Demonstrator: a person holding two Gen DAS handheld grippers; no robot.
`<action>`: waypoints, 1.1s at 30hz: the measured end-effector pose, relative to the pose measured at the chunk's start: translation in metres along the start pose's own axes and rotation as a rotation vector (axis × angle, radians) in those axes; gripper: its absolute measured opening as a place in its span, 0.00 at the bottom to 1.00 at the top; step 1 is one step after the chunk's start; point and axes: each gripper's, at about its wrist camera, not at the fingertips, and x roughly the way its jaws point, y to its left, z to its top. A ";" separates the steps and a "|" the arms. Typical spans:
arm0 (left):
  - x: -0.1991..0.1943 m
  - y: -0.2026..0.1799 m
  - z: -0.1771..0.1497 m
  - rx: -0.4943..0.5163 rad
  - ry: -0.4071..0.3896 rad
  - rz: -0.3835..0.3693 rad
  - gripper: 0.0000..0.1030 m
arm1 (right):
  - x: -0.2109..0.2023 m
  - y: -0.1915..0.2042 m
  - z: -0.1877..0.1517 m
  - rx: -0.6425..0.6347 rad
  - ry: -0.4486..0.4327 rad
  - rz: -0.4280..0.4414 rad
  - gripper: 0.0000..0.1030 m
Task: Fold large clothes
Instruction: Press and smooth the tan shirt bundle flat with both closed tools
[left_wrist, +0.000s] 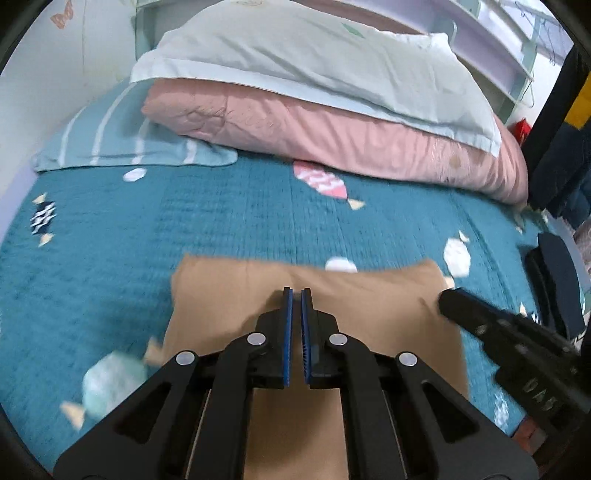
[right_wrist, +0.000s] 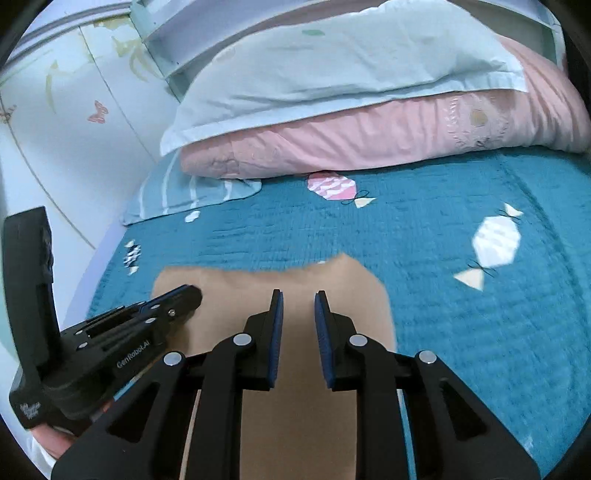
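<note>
beyond tan garment (left_wrist: 229, 295), pink quilt (left_wrist: 332, 136)

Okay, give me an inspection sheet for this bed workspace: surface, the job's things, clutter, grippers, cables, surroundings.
Surface: teal bedspread with candy print.
Job's things: tan garment lying flat on the bedspread.
Clutter: pink quilt, pale pillow on top of it, striped pillowcase beside it.
Grippers: left gripper shut, empty; right gripper slightly open, nothing between the pads; both above the garment.
Cables: nothing seen.
Surroundings: wall with butterfly sticker, pale headboard shelf.
</note>
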 end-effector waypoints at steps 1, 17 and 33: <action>0.009 0.005 0.000 0.001 -0.014 0.000 0.05 | 0.015 0.002 0.002 -0.014 0.003 -0.017 0.16; 0.079 0.066 -0.009 -0.077 0.015 -0.037 0.03 | 0.098 -0.011 -0.010 -0.010 0.031 -0.124 0.00; -0.035 0.056 -0.078 -0.002 -0.024 0.141 0.04 | -0.026 0.002 -0.018 -0.011 -0.079 -0.107 0.03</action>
